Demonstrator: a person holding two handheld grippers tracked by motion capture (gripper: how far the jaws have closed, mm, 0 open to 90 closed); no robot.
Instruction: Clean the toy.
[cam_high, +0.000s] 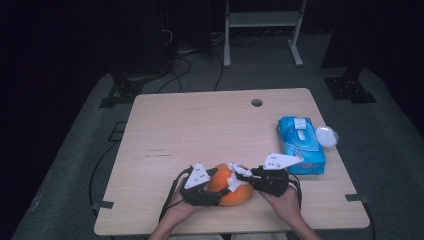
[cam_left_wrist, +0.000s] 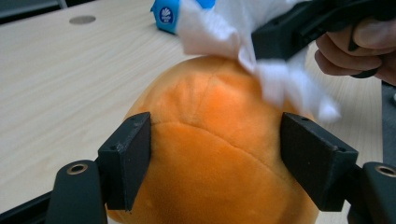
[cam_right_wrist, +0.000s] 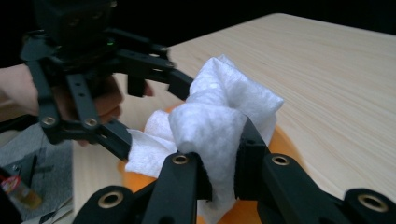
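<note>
Gripping an orange plush ball (cam_high: 231, 186) from its left side, the left tool (cam_high: 216, 189) has one black pad pressed against each flank of the soft toy; in the left gripper view the ball (cam_left_wrist: 215, 158) bulges between those pads, which stand fairly wide apart and touch the fabric on both sides. That toy sits near the front edge of the wooden worktop (cam_high: 200, 130), roughly in the middle, between the person's two hands.

From the other side, the right tool (cam_high: 239, 176) is clamped tight on a white wipe (cam_high: 235, 172), its jaws drawn nearly together with the crumpled sheet squeezed between them. In the right gripper view the wipe (cam_right_wrist: 219, 126) rises in a bunched fold above the jaws and spills down onto the top of the ball (cam_right_wrist: 285, 140), whose orange shows beneath it. The left gripper view shows the same wipe (cam_left_wrist: 280, 84) draped over the toy's upper right shoulder, touching it.

Farther back on the right of the worktop lies a blue pack of wipes (cam_high: 301, 144), well apart from the ball, with a small round white lid (cam_high: 326, 136) just beside it at the edge. A round cable hole (cam_high: 257, 102) sits near the far edge.
</note>
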